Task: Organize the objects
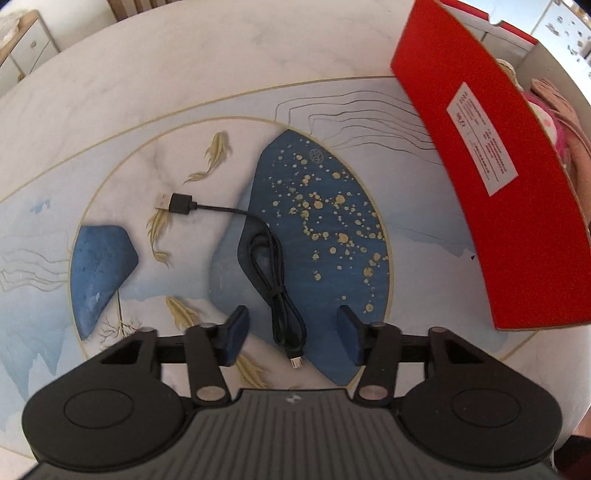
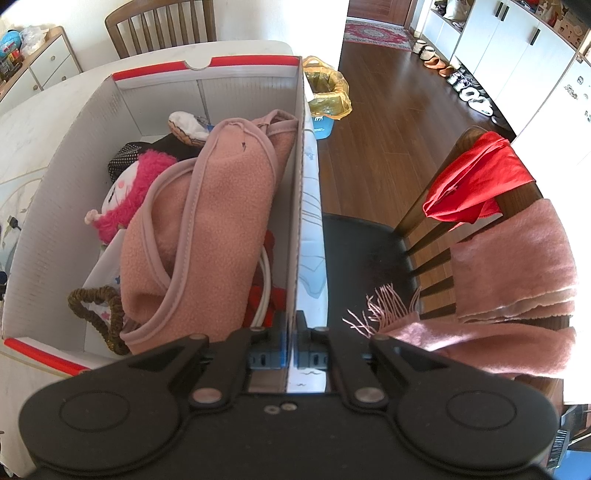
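A black USB cable (image 1: 275,273) lies coiled on the patterned table mat (image 1: 110,177), its USB plug (image 1: 173,202) pointing left. My left gripper (image 1: 293,338) hangs just above the cable's near end, open, a blue pad on each side of the coil without touching it. The red cardboard box (image 1: 498,177) stands to the right. In the right wrist view my right gripper (image 2: 291,352) is shut on the box's right wall (image 2: 297,221). Inside the box lie a pink fleece garment (image 2: 207,229), a pink plush doll (image 2: 127,188) and a brown scrunchie (image 2: 107,317).
A wooden chair (image 2: 373,254) with a red cloth (image 2: 476,184) and a pink scarf (image 2: 509,277) stands right of the table. A yellow-lined bin (image 2: 328,96) sits on the wood floor beyond. Another chair (image 2: 162,26) stands at the table's far side.
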A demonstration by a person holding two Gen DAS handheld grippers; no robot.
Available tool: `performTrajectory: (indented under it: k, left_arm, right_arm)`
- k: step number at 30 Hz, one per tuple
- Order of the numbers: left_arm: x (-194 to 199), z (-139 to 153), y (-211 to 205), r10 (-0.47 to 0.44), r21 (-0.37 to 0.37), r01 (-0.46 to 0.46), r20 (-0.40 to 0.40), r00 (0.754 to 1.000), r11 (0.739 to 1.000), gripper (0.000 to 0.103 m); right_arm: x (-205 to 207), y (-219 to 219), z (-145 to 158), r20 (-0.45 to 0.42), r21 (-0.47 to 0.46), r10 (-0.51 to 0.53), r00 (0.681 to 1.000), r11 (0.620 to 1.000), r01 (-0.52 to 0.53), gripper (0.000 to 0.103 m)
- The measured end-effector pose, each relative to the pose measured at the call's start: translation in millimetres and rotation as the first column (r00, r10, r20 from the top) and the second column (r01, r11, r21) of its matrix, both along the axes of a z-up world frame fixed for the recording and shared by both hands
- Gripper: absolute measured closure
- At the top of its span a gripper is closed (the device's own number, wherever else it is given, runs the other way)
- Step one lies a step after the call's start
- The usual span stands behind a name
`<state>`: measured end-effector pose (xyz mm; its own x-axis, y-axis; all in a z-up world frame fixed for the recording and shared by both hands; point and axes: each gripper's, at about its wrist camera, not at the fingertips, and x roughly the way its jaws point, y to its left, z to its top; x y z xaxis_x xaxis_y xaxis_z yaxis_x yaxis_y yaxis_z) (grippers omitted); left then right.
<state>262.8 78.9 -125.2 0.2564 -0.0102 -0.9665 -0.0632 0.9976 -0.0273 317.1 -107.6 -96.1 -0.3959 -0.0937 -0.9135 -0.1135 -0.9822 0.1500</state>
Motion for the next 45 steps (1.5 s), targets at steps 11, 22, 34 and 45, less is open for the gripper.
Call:
performTrajectory:
  k: [11, 22, 34, 45]
  left_arm:
    - [-5.0, 11.8, 11.8, 0.061, -0.031, -0.059, 0.065, 0.996, 0.998, 0.098]
    - [-13.5, 85.7, 11.7, 0.046, -0.147, -0.012, 0.227, 0.973, 0.989, 0.098]
    - [6.0, 152.9, -68.1, -0.187, -0.177, 0.252, 0.316, 0.930, 0.952, 0.098]
    - [54.4, 138.8, -155.9, -0.376, -0.113, 0.425, 0.303, 0.876, 0.898, 0.098]
  right_arm:
    - [0.4, 0.6, 0.0, -0.003, -0.004, 0.002, 1.000, 1.000, -0.002, 0.100]
    - [0.3, 0.7, -0.3, -0.006, -0.009, 0.003, 1.000, 1.000, -0.003, 0.100]
    - [-0.2, -1.2, -3.3, -0.011, -0.015, 0.002, 1.000, 1.000, -0.002, 0.100]
    - [0.4, 1.9, -3.0, -0.019, -0.029, -0.002, 1.000, 1.000, 0.002, 0.100]
